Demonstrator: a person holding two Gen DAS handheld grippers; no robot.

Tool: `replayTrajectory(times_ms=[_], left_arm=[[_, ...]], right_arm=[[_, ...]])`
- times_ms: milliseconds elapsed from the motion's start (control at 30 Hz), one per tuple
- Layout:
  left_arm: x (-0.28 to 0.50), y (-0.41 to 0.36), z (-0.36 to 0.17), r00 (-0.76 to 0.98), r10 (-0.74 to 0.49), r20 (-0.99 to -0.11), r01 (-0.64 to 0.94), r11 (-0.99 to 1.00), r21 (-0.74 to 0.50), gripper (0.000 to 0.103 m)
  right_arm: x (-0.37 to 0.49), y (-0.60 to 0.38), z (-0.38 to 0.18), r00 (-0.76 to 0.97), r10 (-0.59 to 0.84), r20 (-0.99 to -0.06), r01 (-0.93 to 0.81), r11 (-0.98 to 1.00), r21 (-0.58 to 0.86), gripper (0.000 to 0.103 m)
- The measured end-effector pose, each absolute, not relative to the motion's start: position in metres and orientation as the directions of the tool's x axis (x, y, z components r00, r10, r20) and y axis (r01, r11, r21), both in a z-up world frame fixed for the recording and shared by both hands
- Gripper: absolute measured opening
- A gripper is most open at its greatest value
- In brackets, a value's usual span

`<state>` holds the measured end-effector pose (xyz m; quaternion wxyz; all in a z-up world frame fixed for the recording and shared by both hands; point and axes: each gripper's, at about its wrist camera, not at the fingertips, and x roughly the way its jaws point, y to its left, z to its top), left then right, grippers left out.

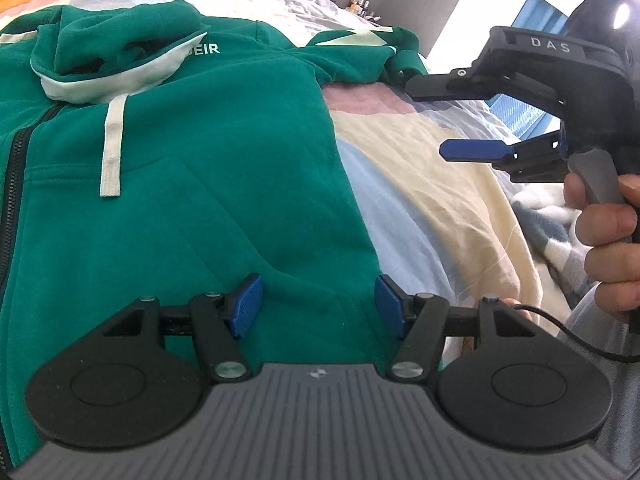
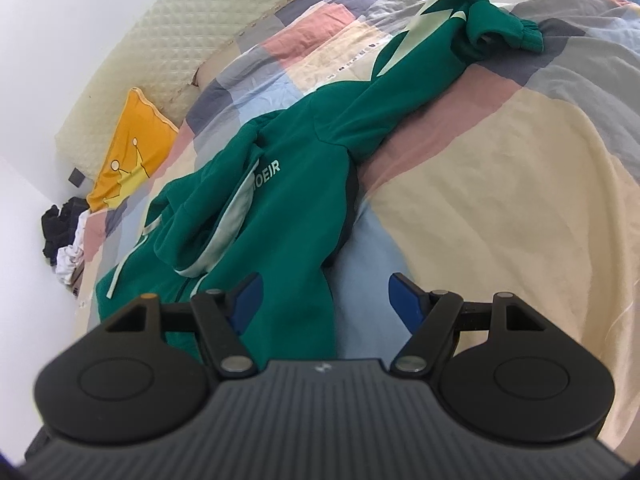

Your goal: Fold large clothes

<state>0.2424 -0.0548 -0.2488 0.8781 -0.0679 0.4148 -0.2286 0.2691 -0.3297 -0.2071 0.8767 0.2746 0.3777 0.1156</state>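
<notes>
Bed (image 2: 520,168) fills both views, covered by a patchwork blanket (image 1: 420,184) in pink, blue, grey and cream squares. On it lies a big green hoodie (image 1: 200,184), spread out with its front up and its zipper (image 1: 14,176) showing. One sleeve (image 2: 404,92) stretches away across the blanket, and its cuff is bunched up at the far end. The hood (image 1: 112,56) is folded down on the chest, showing its pale lining. A white drawstring (image 1: 111,148) hangs flat below the hood. A yellow pillow (image 2: 128,152) leans by the headboard, with a small pile of dark and white clothes (image 2: 66,236) beside it. The left gripper (image 1: 318,304) hovers over the lower edge of the hoodie, its blue fingers apart and holding nothing. The right gripper (image 2: 326,300) is also wide apart, above the hoodie's side edge.
</notes>
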Motion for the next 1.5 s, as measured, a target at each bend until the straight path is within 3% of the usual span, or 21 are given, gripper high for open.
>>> replayTrajectory(times_ms=[100, 167, 233, 300, 400, 567, 800, 1033, 1333, 1500], left_arm=[[0.243, -0.057, -0.250, 0.551, -0.450, -0.703, 0.347, 0.890, -0.297, 0.066], [0.243, -0.060, -0.251, 0.556, -0.429, -0.712, 0.348, 0.898, -0.270, 0.059], [0.242, -0.063, -0.252, 0.558, -0.417, -0.718, 0.352, 0.902, -0.251, 0.048], [0.241, -0.064, -0.252, 0.569, -0.392, -0.723, 0.348, 0.911, -0.220, 0.025], [0.243, -0.052, -0.247, 0.576, -0.398, -0.714, 0.310, 0.914, -0.261, 0.015], [0.245, -0.011, -0.234, 0.606, -0.415, -0.679, 0.171, 0.901, -0.398, 0.014], [0.257, 0.037, -0.231, 0.637, -0.367, -0.678, 0.016, 0.886, -0.464, 0.014], [0.259, 0.045, -0.235, 0.617, -0.374, -0.692, -0.015, 0.874, -0.486, 0.014], [0.271, 0.053, -0.247, 0.584, -0.410, -0.700, -0.037, 0.848, -0.528, 0.014], [0.273, 0.052, -0.250, 0.580, -0.417, -0.700, -0.033, 0.847, -0.531, 0.014]], right_arm=[[0.271, -0.327, -0.207, 0.686, 0.408, -0.603, -0.003, 0.830, 0.558, 0.072], [0.273, -0.326, -0.207, 0.682, 0.404, -0.609, -0.005, 0.836, 0.549, 0.072], [0.274, -0.324, -0.209, 0.674, 0.407, -0.616, -0.003, 0.835, 0.549, 0.072], [0.274, -0.323, -0.211, 0.668, 0.408, -0.622, -0.002, 0.837, 0.547, 0.072], [0.275, -0.322, -0.212, 0.662, 0.408, -0.629, -0.004, 0.841, 0.541, 0.072], [0.275, -0.321, -0.215, 0.652, 0.410, -0.638, 0.003, 0.840, 0.543, 0.072], [0.281, -0.318, -0.224, 0.620, 0.435, -0.653, 0.013, 0.827, 0.563, 0.072], [0.287, -0.309, -0.229, 0.581, 0.465, -0.668, -0.014, 0.826, 0.563, 0.072], [0.301, -0.279, -0.260, 0.361, 0.687, -0.631, -0.041, 0.688, 0.725, 0.072], [0.302, -0.264, -0.263, 0.304, 0.715, -0.630, -0.082, 0.679, 0.730, 0.072]])
